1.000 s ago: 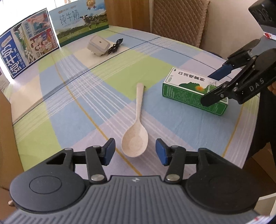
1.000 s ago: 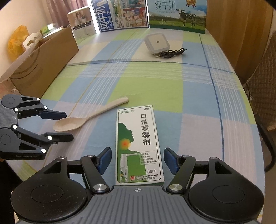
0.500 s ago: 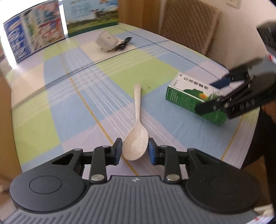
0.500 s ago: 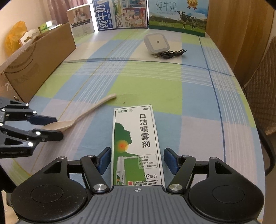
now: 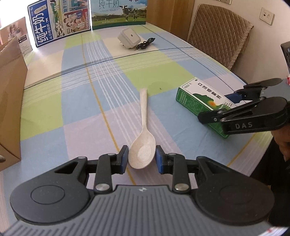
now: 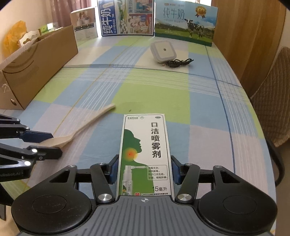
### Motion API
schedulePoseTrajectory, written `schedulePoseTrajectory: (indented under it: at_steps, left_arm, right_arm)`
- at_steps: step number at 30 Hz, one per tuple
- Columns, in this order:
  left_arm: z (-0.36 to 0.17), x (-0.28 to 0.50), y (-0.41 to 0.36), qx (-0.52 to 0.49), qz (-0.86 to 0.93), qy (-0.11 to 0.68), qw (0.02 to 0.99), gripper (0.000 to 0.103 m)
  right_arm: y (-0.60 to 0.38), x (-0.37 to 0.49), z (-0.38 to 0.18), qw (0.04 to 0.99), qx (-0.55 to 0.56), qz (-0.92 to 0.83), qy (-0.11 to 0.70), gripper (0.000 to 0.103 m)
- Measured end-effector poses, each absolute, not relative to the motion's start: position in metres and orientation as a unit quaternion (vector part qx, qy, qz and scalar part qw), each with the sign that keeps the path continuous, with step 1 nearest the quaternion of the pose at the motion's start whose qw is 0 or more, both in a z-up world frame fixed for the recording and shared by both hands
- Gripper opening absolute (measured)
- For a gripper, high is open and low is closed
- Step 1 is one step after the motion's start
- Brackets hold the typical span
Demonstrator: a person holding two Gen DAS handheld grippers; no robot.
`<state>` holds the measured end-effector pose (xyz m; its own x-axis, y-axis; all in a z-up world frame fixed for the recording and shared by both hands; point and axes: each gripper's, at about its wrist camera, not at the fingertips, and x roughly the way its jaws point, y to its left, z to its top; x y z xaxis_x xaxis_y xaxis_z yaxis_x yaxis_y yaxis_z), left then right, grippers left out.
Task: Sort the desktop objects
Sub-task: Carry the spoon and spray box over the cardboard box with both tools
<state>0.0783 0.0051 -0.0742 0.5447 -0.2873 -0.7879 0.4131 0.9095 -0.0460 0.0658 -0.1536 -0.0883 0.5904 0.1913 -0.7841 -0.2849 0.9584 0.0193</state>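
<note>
A beige spoon [image 5: 143, 116] lies on the checked tablecloth, its handle pointing away. My left gripper [image 5: 142, 159] is shut on the spoon's bowl, one blue pad against each side. In the right wrist view the left gripper [image 6: 57, 144] shows at the left with the spoon [image 6: 87, 125] in it. A green and white spray box [image 6: 145, 138] lies flat, lengthwise between my right gripper's fingers. The right gripper [image 6: 144, 170] is closing, and its pads touch the box's long sides near its near end. From the left wrist view the right gripper [image 5: 215, 106] straddles the box [image 5: 195, 98].
A white plug adapter [image 5: 129, 37] and a coiled black cable [image 5: 145, 43] lie at the far end. Milk cartons [image 5: 119, 12] stand along the back. An open cardboard box [image 6: 39, 59] lines the left side. A quilted chair [image 5: 217, 32] stands beyond the table's right edge.
The left jaws closed from wide apart onto the spoon's bowl, and the spoon swung a little. The right jaws narrowed in onto the spray box.
</note>
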Motion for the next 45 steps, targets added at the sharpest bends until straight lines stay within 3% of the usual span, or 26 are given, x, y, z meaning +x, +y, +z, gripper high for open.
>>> schedulePoseTrajectory:
  at_steps: [18, 25, 34, 36, 45]
  left_arm:
    - [-0.075, 0.07, 0.008, 0.023, -0.184, 0.441, 0.878, 0.027]
    - [-0.076, 0.07, 0.003, 0.02, -0.185, 0.44, 0.879, 0.038]
    - [-0.076, 0.067, -0.002, 0.037, -0.178, 0.434, 0.882, 0.037]
    - [-0.076, 0.066, -0.004, 0.049, -0.174, 0.433, 0.883, 0.028]
    - [-0.067, 0.061, -0.004, 0.054, -0.173, 0.42, 0.889, 0.027]
  right_arm:
    - [-0.155, 0.048, -0.086, 0.889, -0.033, 0.133, 0.437, 0.053]
    - [-0.156, 0.049, -0.087, 0.888, -0.031, 0.132, 0.439, 0.053]
    - [-0.157, 0.049, -0.089, 0.888, -0.026, 0.131, 0.441, 0.053]
    - [-0.157, 0.049, -0.089, 0.887, -0.025, 0.131, 0.441, 0.053]
    - [-0.156, 0.044, -0.076, 0.894, -0.019, 0.131, 0.427, 0.053]
